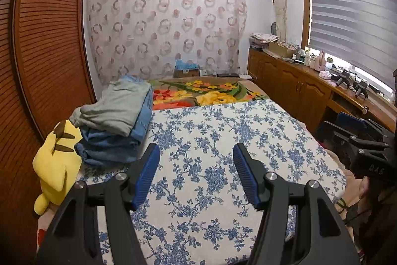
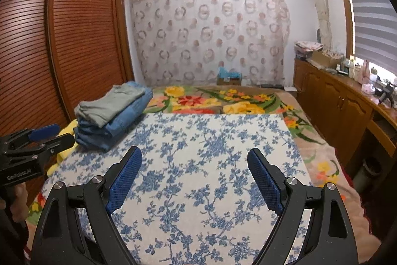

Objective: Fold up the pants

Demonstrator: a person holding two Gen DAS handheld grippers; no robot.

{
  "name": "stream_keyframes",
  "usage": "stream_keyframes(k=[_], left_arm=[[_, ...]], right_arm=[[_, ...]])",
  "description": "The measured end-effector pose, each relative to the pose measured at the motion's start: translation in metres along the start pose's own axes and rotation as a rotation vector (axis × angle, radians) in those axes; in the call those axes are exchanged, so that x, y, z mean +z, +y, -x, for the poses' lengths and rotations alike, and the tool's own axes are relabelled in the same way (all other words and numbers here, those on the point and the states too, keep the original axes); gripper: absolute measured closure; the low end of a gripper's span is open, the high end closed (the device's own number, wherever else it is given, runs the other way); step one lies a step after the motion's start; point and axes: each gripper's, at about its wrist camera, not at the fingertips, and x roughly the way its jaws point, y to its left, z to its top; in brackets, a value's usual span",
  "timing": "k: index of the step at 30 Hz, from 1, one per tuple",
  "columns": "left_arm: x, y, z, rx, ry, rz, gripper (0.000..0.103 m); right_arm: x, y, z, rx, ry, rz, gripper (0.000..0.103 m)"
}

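A folded stack lies at the far left of the bed: grey pants on top of blue jeans, the same grey pants and jeans showing in the right wrist view. My left gripper hovers open over the blue-flowered cover, right of the stack, with nothing between its blue pads. My right gripper is open wide over the same cover, also with nothing in it. Each gripper appears side-on in the other's view: the right gripper and the left gripper.
A yellow plush toy lies against the stack at the bed's left edge, beside a slatted wooden wardrobe. A bright flowered blanket covers the bed's far end. A wooden cabinet with clutter runs along the right wall under the window.
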Motion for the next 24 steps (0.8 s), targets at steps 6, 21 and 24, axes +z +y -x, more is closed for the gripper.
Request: stream_keyframes(k=[6,21,24], left_arm=[[0.006,-0.005,0.01,-0.006,-0.022,-0.009,0.042],[0.015,0.0,0.026,0.004,-0.07,-0.004,0.042],[0.015,0.0,0.027,0.008,-0.074,-0.002,0.042]], right_arm=[[0.006,0.002,0.01,-0.005,-0.027,-0.001,0.014],[0.011,-0.002,0.024,-0.039,-0.071,-0.003,0.014],[0.011,-0.003,0.024,-0.043,-0.072,-0.007,0.014]])
